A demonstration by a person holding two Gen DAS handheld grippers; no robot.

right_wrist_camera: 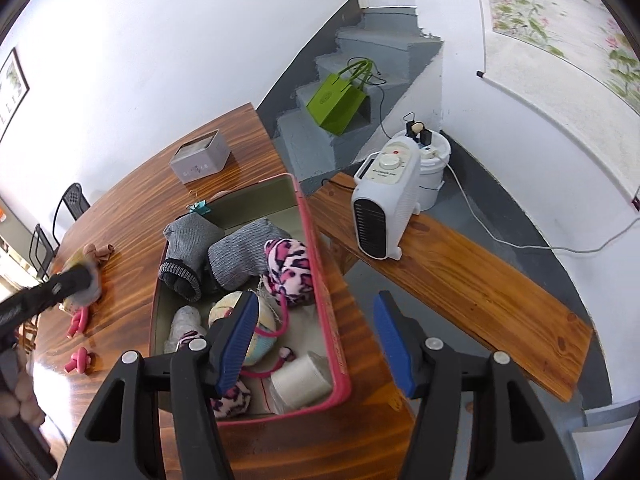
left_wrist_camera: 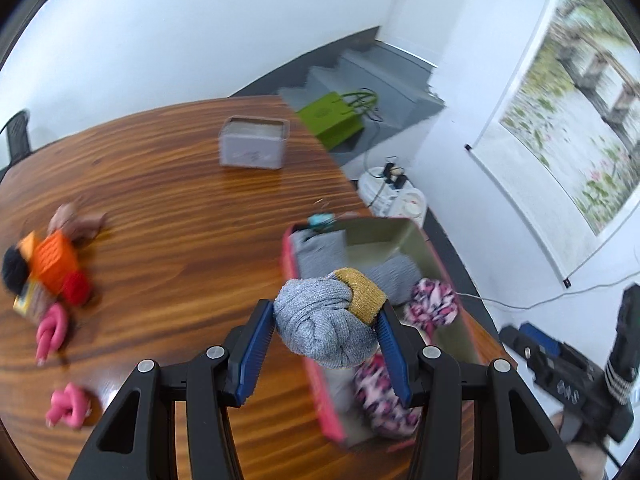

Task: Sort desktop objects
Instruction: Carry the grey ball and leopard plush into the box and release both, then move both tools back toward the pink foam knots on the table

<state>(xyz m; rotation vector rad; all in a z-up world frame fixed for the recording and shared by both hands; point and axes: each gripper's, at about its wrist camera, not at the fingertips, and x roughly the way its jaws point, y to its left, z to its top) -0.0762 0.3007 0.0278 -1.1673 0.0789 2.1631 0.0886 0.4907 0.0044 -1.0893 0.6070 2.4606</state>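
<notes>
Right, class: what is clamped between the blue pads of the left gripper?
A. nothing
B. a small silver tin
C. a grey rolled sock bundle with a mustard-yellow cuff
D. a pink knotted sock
C: the left gripper presses both pads on the grey rolled sock bundle with a mustard-yellow cuff.

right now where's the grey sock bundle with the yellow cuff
In the left wrist view, the grey sock bundle is clamped in the left gripper, hanging over the near left edge of the pink bin, beside the pink leopard socks.

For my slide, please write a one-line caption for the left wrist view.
Left gripper holds a rolled grey sock with a yellow cuff above the pink-rimmed bin of socks.
</notes>
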